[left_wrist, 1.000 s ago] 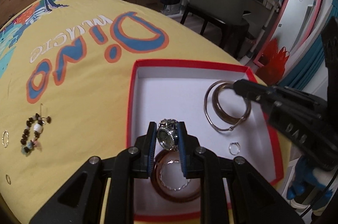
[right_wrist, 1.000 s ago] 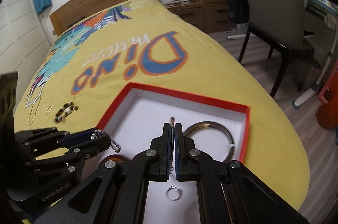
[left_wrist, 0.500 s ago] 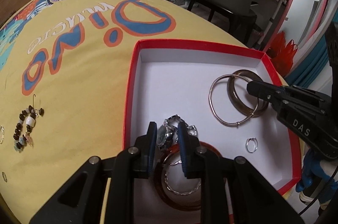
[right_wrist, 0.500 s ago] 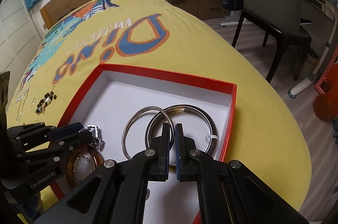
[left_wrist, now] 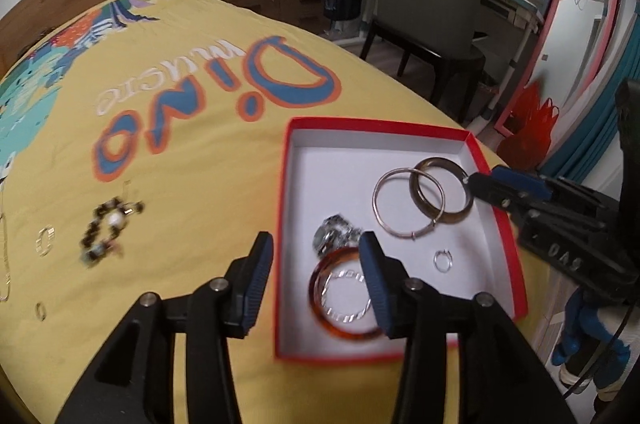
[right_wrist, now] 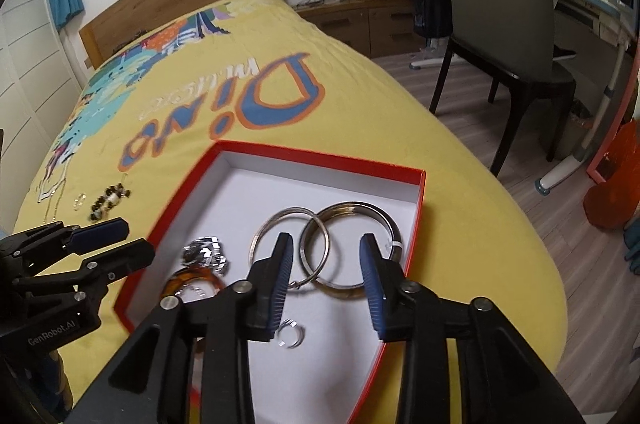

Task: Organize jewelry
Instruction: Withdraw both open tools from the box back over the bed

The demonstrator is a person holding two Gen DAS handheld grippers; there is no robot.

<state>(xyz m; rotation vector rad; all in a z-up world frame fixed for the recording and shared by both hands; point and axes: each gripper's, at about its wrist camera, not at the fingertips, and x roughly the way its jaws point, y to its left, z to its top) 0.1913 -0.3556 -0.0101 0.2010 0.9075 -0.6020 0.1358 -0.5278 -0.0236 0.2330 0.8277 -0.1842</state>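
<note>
Hovering over the red box point(left_wrist: 502, 224) on the yellow bedspread point(left_wrist: 180, 151), both grippers hold nothing, fingers spread wide.

Left gripper point(left_wrist: 316, 264) hangs at the box's near-left corner, the watch point(left_wrist: 334, 240) lying just beyond its fingertips beside the amber bangle point(left_wrist: 320, 304). Right gripper point(right_wrist: 326, 260) hangs above two overlapping bangles point(right_wrist: 320, 244), a small ring point(right_wrist: 290, 334) below it. Beaded bracelet point(left_wrist: 104, 232) lies on the bedspread, well apart.

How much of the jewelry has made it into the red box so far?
Done: the red box holds a watch, amber bangle, two overlapping bangles and a small ring. In hand: nothing; both grippers are open. Left: beaded bracelet and small rings on the bedspread.
</note>
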